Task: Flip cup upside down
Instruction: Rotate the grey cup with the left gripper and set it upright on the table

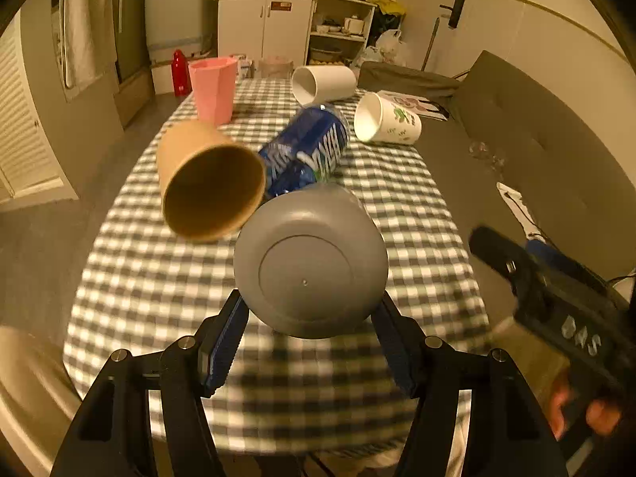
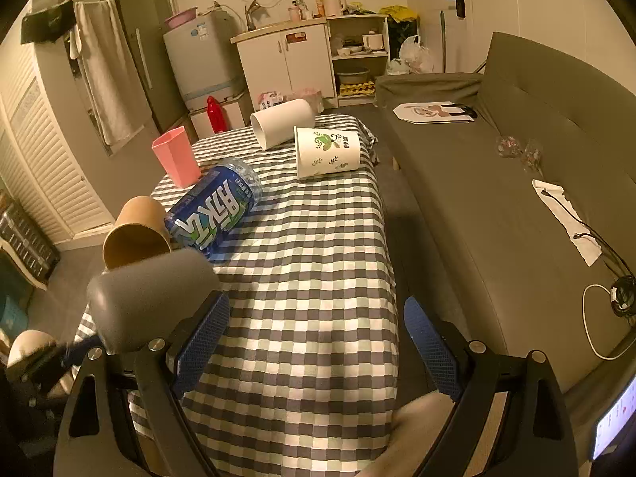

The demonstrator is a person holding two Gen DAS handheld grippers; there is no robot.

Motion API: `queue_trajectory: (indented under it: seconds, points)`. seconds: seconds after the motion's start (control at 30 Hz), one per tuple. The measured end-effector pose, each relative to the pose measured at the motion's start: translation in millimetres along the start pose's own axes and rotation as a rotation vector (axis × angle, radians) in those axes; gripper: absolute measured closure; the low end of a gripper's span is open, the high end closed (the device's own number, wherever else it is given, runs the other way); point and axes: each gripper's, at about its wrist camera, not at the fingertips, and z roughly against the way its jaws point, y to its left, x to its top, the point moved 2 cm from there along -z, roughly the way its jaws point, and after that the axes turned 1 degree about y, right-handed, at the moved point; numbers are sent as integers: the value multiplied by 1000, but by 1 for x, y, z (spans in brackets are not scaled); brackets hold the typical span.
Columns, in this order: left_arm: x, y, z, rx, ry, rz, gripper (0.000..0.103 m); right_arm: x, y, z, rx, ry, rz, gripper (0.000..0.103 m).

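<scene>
While the grey cup (image 1: 311, 266) is lying tipped with its flat base facing the left wrist camera, the left gripper (image 1: 312, 320) is bracketing it near the base, one blue-padded finger (image 1: 224, 342) sitting at each side. The pads are appearing to press on the cup's wall, though motion blur is making firm contact hard to confirm. In the right wrist view the same grey cup (image 2: 153, 298) is showing at the near left of the checked tablecloth (image 2: 318, 262), leaning on its side.

The right gripper (image 2: 316, 342) is hovering over the near part of the table with its blue pads spread wide and nothing sitting between them. Its dark body (image 1: 556, 302) is also showing at the right edge of the left wrist view, blurred.

Just beyond the grey cup, a brown paper cup (image 1: 206, 187) is lying on its side with its mouth facing the near edge, and a blue-labelled bottle (image 1: 306, 147) is lying beside it to the right. Farther back, a pink cup (image 1: 212, 87) is standing upright at the left, a plain white cup (image 1: 324, 84) is lying on its side at the far end, and a white printed cup (image 1: 387, 119) is lying to the right. A grey sofa (image 2: 516, 183) is running along the right side of the table.
</scene>
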Motion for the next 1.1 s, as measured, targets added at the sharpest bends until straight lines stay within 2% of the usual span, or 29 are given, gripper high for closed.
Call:
queue_trajectory:
  seconds: [0.27, 0.43, 0.67, 0.8, 1.1]
  points:
    - [24, 1, -1, 5, -18, -13, 38, 0, -1, -1, -2, 6, -5, 13]
    - [18, -4, 8, 1, 32, -41, 38, 0, -2, -3, 3, 10, -13, 13]
    - [16, -9, 9, 11, 36, -62, 39, 1, -3, -5, 15, 18, -25, 13]
    - [24, -9, 2, 6, 27, -55, 43, 1, -5, -5, 11, 19, -27, 13]
    - [18, -9, 3, 1, -21, -85, 42, 2, -11, -1, 13, 4, -57, 13]
